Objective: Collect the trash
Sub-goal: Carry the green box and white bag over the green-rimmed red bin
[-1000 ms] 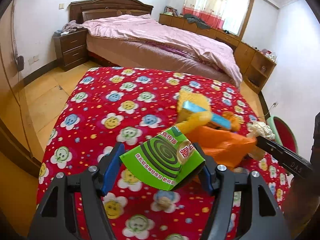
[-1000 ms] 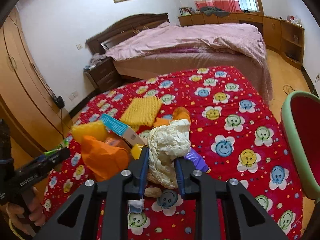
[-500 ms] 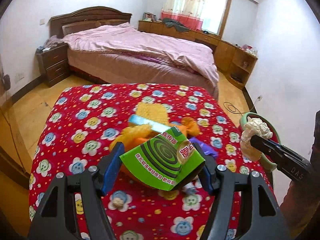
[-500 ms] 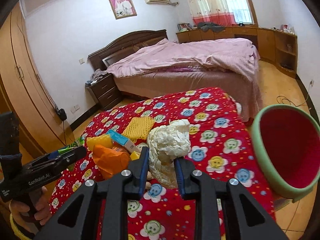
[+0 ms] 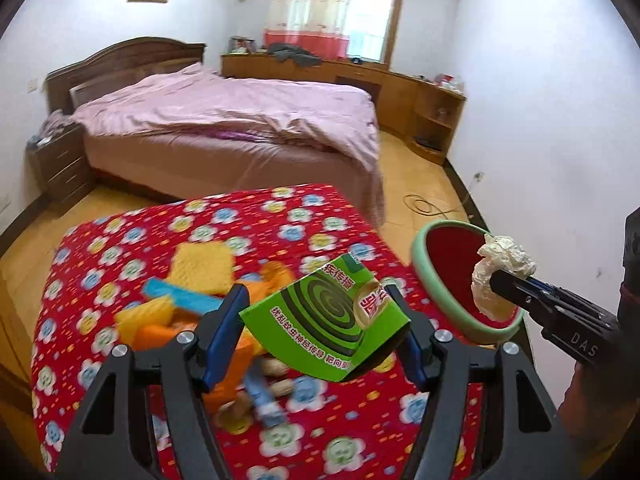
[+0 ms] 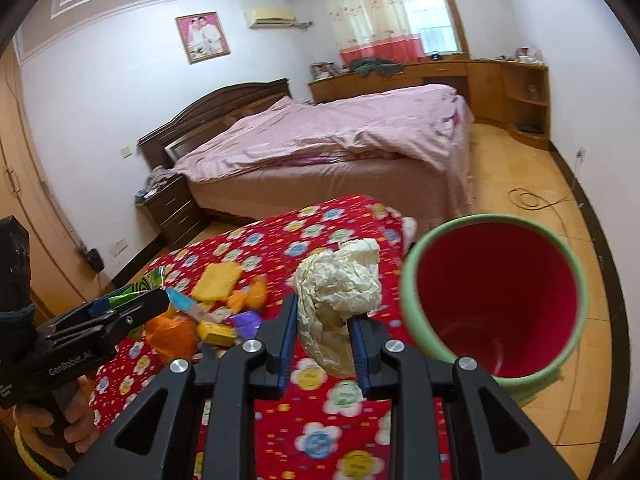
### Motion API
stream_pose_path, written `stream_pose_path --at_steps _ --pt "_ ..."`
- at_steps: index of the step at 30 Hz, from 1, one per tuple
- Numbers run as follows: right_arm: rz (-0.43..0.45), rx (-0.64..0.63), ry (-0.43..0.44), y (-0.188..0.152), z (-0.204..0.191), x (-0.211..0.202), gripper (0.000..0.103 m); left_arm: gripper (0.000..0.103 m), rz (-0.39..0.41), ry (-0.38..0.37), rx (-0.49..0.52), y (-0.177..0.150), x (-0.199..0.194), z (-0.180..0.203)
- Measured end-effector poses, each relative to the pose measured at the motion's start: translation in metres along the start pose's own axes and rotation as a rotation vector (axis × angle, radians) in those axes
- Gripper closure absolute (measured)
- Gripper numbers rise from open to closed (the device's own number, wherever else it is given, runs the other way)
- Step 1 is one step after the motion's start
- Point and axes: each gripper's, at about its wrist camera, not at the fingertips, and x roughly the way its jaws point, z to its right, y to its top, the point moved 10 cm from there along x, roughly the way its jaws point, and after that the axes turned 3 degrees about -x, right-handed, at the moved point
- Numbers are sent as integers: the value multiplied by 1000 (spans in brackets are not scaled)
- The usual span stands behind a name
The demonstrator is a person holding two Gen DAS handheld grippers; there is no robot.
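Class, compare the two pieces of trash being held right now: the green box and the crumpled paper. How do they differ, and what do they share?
The green box is flat-sided, sharp-cornered and printed with a dark spiral; the crumpled paper is a plain cream, wrinkled wad. The box spans widely spread fingers of the left gripper; the paper sits in the right gripper with fingers close together. Both are gripped above the red flowered cloth, near the bin.

The bin [image 6: 496, 292] mouth gapes unobstructed, just beside the cluttered red table [image 6: 320, 432].
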Motion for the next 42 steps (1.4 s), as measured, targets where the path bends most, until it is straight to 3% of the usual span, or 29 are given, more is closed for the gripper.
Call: stream_pose_path --at_steps 19,31,42 --pt "4 166 -137 -9 129 -13 76 35 -58 -115 137 3 75 114" --pt "-23 247 -186 -27 176 3 76 35 -119 -227 186 -12 129 169" --pt "-49 287 -206 -39 201 14 75 35 -149 -244 239 -27 156 187"
